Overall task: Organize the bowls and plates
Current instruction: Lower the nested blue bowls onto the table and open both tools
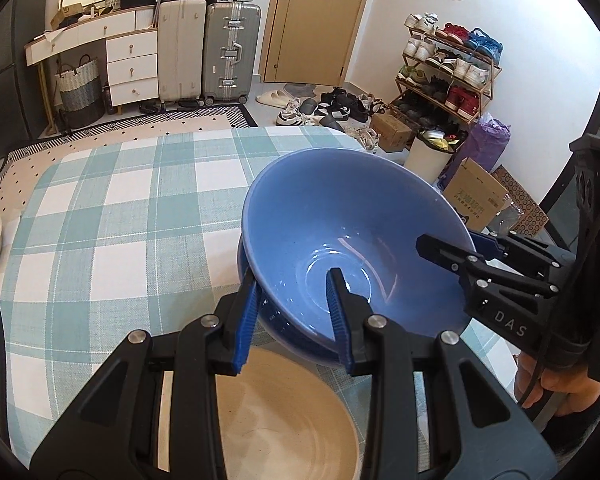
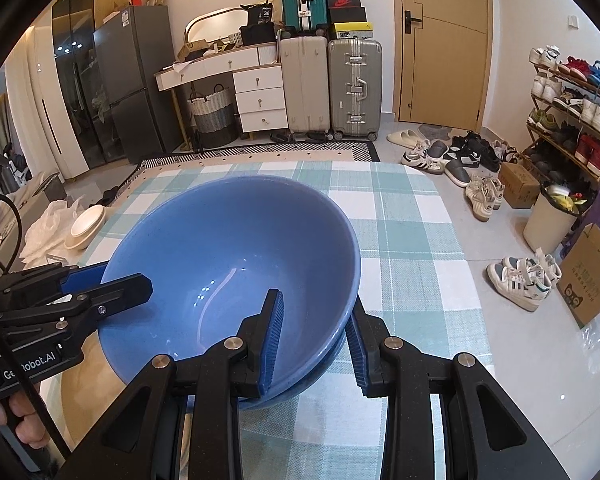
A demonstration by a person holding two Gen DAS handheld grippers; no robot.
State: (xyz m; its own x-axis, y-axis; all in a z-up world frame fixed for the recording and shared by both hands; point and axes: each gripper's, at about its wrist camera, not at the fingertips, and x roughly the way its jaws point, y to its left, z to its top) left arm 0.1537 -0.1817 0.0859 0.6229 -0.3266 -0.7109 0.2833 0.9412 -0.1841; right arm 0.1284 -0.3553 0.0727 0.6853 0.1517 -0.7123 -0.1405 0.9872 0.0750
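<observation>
Black two-finger tooling with blue ribbed pads fills the foreground of both wrist views: the left gripper (image 1: 296, 316) straddles the near wall of a glossy blue ceramic bowl (image 1: 340, 232), one pad inside and one outside, and the right gripper (image 2: 316, 344) does the same on the opposite side, so each pinches the rim rather than standing spread. Taking the bowl from two sides looks meant to keep so wide and smooth a vessel level and stop it slipping. It sits over the teal-and-white checked tablecloth (image 1: 112, 216), and beneath it a second blue rim (image 1: 244, 260) shows, which suggests it is nested in, or just above, another bowl of the same kind; whether the two touch cannot be told. A round beige plate (image 1: 284, 420) lies partly under the left gripper's frame, its far edge hidden by the bowls. At the table's left edge a cream stack of dishes (image 2: 86, 226) is too small to count. Only fingertips of the person's hands (image 2: 18, 420) show, holding the handles.
</observation>
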